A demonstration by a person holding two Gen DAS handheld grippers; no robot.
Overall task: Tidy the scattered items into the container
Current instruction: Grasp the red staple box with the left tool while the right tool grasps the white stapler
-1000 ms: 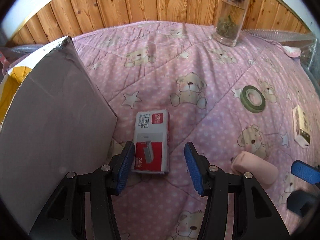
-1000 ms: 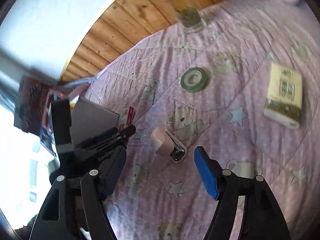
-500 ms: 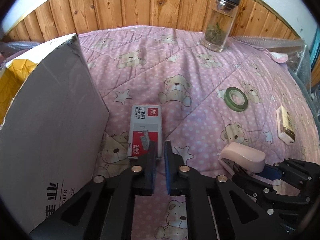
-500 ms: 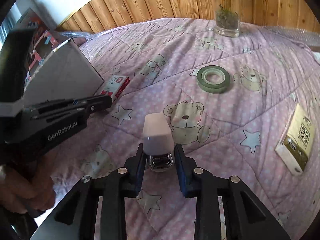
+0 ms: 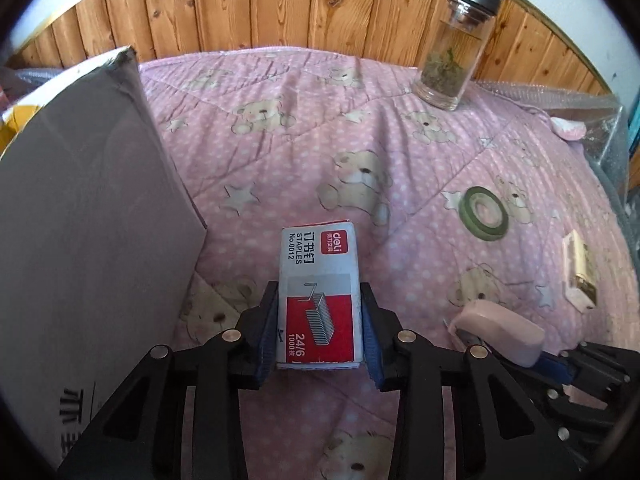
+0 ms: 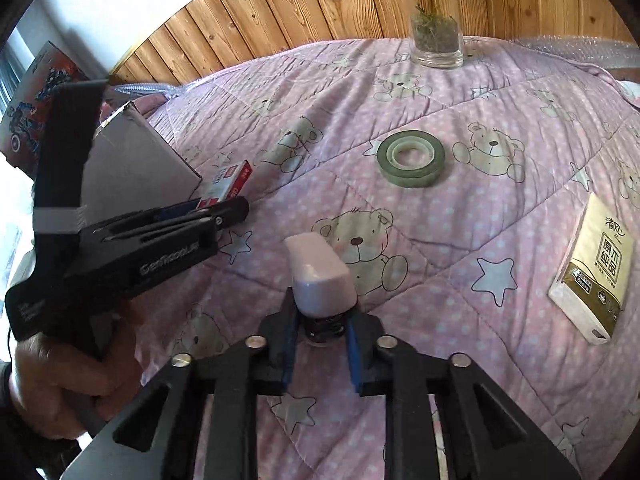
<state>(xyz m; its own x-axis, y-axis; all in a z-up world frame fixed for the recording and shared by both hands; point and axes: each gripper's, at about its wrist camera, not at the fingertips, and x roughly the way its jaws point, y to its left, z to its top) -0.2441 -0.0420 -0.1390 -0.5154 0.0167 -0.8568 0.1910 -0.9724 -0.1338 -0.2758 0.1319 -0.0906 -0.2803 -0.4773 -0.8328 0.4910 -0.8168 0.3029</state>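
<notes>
A: Going big to small. What is sitting where?

B: The cardboard box is standing open at my left on the pink quilt, close enough that both loads are looking like a short carry.

A: And the claws?

B: My left gripper is clamping the staple box across its narrow width, near end; its long axis is running straight away from me toward the wooden wall. My right gripper is pinching the pink stapler at its dark metal end, rounded nose pointing away.

A: Leftovers?

B: Tape roll and tissue pack are lying loose (jar probably staying).
</notes>
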